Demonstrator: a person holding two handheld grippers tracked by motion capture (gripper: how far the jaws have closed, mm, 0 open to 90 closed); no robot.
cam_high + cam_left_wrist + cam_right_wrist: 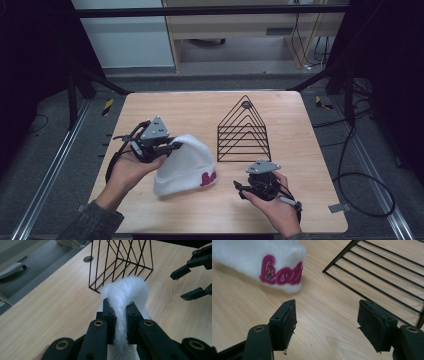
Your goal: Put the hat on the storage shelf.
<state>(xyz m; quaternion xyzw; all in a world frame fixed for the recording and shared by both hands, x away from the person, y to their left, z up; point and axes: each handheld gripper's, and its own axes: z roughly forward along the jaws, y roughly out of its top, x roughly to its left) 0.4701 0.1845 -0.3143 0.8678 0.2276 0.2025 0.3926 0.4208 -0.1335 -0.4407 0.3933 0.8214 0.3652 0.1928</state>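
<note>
On the table (150, 107), the hat (185, 167) lies centre-left; the wire rack (243, 131) stands at its two o'clock; the right gripper (239, 186) sits at its four o'clock.

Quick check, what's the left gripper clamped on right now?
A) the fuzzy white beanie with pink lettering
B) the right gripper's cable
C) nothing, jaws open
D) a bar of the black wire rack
A: in the left gripper view, the left gripper has its jaws pinched shut on a fold of the fuzzy white beanie with pink lettering, beside the black wire rack.
</note>
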